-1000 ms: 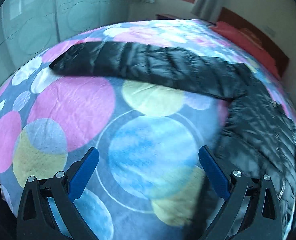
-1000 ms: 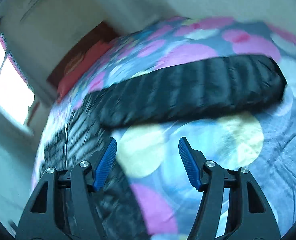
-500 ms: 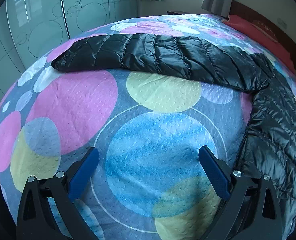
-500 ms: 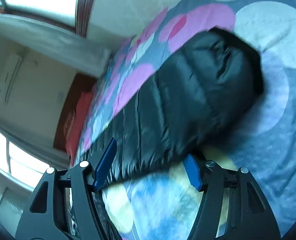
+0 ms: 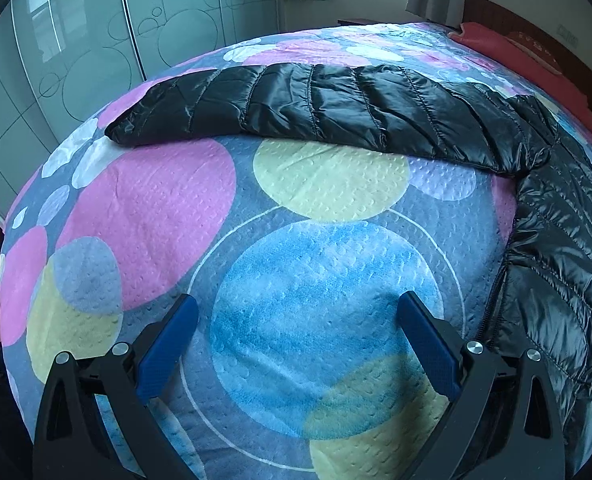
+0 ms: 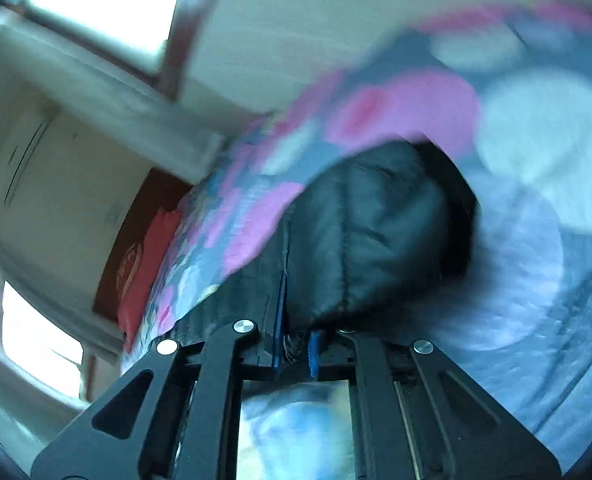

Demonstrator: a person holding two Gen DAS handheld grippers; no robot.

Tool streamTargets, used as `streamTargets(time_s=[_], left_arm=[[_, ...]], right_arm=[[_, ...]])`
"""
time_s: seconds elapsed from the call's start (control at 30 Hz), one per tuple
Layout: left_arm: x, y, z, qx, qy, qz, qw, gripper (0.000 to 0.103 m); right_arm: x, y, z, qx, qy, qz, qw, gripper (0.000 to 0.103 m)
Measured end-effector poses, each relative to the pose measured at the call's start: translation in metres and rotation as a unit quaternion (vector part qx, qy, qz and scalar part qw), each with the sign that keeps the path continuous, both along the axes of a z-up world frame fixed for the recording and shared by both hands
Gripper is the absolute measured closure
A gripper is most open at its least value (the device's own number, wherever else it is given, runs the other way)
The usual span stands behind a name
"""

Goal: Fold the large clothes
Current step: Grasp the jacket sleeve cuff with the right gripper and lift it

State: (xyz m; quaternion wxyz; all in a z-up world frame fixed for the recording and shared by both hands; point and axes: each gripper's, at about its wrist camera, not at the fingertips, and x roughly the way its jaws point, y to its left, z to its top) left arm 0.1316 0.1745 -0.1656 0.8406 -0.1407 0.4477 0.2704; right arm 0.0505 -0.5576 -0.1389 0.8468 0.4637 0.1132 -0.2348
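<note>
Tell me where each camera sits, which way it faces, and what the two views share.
Left wrist: sits on the left tongs, above the bedspread, facing across the bed to the jacket sleeve and wardrobe; both open blue-padded fingers show.
Right wrist: sits on the right tongs, tilted and blurred, facing the sleeve's cuff end, window beyond; its fingers are shut on the sleeve.
Shared: the black jacket, spotted bedspread, red pillow.

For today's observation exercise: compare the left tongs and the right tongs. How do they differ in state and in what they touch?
The left tongs stand wide open; the right tongs are shut on the black puffer jacket's sleeve.
The left tongs hold nothing, above the circle-patterned bedspread beside the jacket body; the right tongs grip quilted fabric.
Shared: black frames, blue pads.
</note>
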Motion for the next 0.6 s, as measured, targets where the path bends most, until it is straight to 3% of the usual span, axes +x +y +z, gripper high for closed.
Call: streamTargets(time_s=[0.17,0.3,0.47,0.6], left_arm=[[-0.001,0.0,-0.001,0.001,-0.003,0.0,1.0,0.004],[-0.001,0.001,-0.001,0.001,-0.003,0.0,1.0,0.004],[-0.002,0.002,-0.002,-0.002,-0.006,-0.001,1.0,0.004],[-0.003,0.003,-0.002,-0.004,-0.009,-0.001,0.9999,0.004]], right_arm=[[0.04,0.069,0.062,-0.141,0.017,0.085,0.986,0.094],[0.087,0.139,0.085,-0.215,0.034,0.161,0.963,0.095],[0.157,0.246,0.086,-0.266,0.069,0.278,0.92,0.095],[0.201,0.34,0.076,-0.312,0.096,0.353,0.877,0.095]])
